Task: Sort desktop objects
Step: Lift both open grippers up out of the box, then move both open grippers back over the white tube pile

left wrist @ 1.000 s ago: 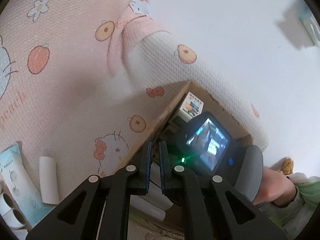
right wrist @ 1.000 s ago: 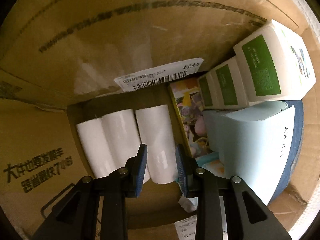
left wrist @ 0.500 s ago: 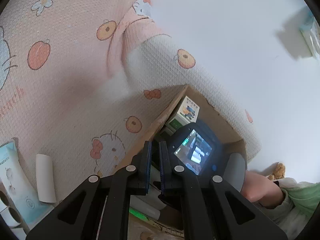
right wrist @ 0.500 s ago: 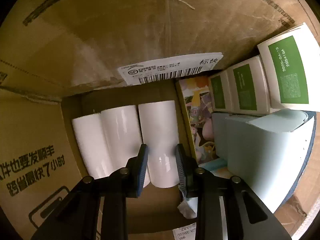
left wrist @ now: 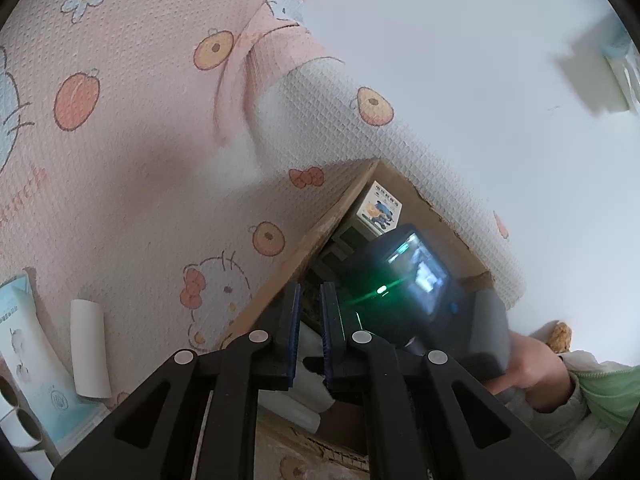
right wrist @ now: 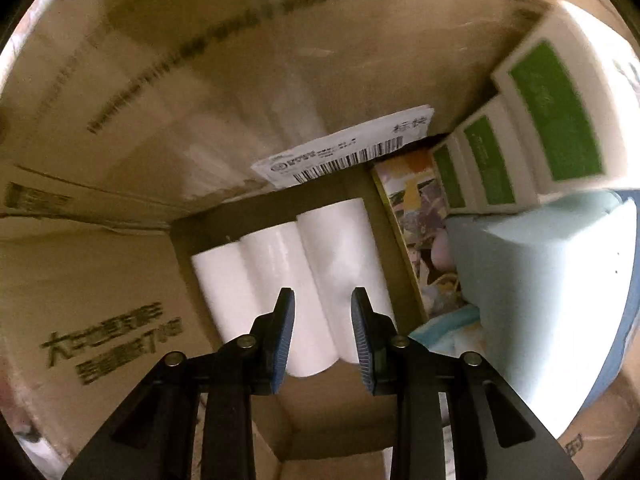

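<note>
Three white paper rolls [right wrist: 332, 248] lie side by side on the bottom of a cardboard box [right wrist: 160, 120]. Pointing straight down into the box, my right gripper [right wrist: 323, 294] hangs above the rolls, open, with nothing between its fingers. My left gripper [left wrist: 311, 288] hovers over the box's near rim [left wrist: 320, 232]; its jaws are opening from a narrow gap and hold nothing. A fourth white roll [left wrist: 89, 354] lies on the pink patterned mat at the left, beside a light blue pack [left wrist: 24, 352]. In the left wrist view a hand [left wrist: 528, 368] holds the right gripper's body [left wrist: 416, 276] in the box.
Inside the box, white cartons with green labels [right wrist: 560, 120], a light blue carton [right wrist: 552, 280] and a colourful flat pack [right wrist: 416, 232] fill the right side. A shipping label [right wrist: 348, 148] sticks to the far wall. Cardboard tubes [left wrist: 16, 420] stand at the mat's lower left.
The right gripper has lifted slightly and tilted over the rolls. The gap between the left jaws is a little wider. The left hand has stayed in place.
</note>
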Demonstrator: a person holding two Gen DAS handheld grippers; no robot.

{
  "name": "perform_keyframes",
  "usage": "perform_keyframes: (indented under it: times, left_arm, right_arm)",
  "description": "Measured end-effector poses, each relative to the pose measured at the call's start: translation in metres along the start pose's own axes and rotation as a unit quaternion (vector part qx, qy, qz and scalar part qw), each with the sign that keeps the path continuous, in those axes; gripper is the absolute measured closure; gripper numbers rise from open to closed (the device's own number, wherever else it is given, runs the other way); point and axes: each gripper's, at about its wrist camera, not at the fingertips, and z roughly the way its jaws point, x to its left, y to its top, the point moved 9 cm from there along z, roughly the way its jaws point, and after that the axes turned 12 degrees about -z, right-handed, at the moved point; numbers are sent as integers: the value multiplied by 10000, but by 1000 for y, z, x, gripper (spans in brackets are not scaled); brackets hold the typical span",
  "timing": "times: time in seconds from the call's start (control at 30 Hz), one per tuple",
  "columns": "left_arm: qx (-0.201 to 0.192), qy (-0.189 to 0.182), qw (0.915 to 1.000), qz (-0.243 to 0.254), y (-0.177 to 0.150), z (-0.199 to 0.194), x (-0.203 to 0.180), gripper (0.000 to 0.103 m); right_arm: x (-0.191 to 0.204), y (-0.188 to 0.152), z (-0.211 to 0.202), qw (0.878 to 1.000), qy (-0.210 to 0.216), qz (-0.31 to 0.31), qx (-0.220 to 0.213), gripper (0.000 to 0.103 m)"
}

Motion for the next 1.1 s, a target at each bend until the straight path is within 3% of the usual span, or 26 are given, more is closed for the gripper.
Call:
perform_keyframes:
  times: [0.23,0.37,0.47,0.5,0.53,0.57,0.63,0.67,0.77,0.83,0.9,0.97,1.1]
  left_arm:
    - [-122,115,9996,208,-8,-13,-10,89]
    - [-236,85,9994,236,-14,-27,-15,86]
    - [-314,143,9991,241,-20,-38,-14,85]
    - [-345,181,9989,254,-22,-41,-12,83]
    - [-375,238,9986,298,-23,-46,-10,82]
    - [-467,330,9979,313,-24,-52,-6,82]
    - [-733,422,9962,221,-25,-67,1,82]
    - [-825,400,9957,159,-26,-74,5,82]
    - [-1166,397,9923,-113,-29,-97,22,82]
    - [-1448,618,9872,-244,-32,-110,36,82]
    - [-1774,1026,9781,-362,-40,-124,54,80]
    - [-1928,1328,9715,-375,-51,-132,67,72]
    - [-1737,1824,9668,-438,-82,-141,95,64]
  right_arm:
    - [20,-3,-53,9961,-640,-346,-501,78]
    - [43,-3,-90,9873,-1102,-610,-971,77]
    - [28,-27,-113,9793,-1392,-874,-1183,78]
    - [37,-33,-117,9776,-1436,-930,-1229,78]
    - [77,-55,-109,9760,-1466,-972,-1287,78]
    - [93,-35,-104,9742,-1465,-1021,-1378,78]
    - [92,-33,-100,9712,-1452,-1083,-1548,78]
    - [94,-14,-91,9694,-1454,-1107,-1639,77]
    - [105,-11,-105,9650,-1395,-1123,-1913,77]
    - [112,-10,-105,9633,-1387,-1074,-2031,77]
    - [120,-9,-106,9558,-1650,-1119,-2160,77]
    - [127,-9,-109,9491,-1807,-1196,-2286,77]
    - [149,-6,-114,9411,-1750,-1450,-2502,77]
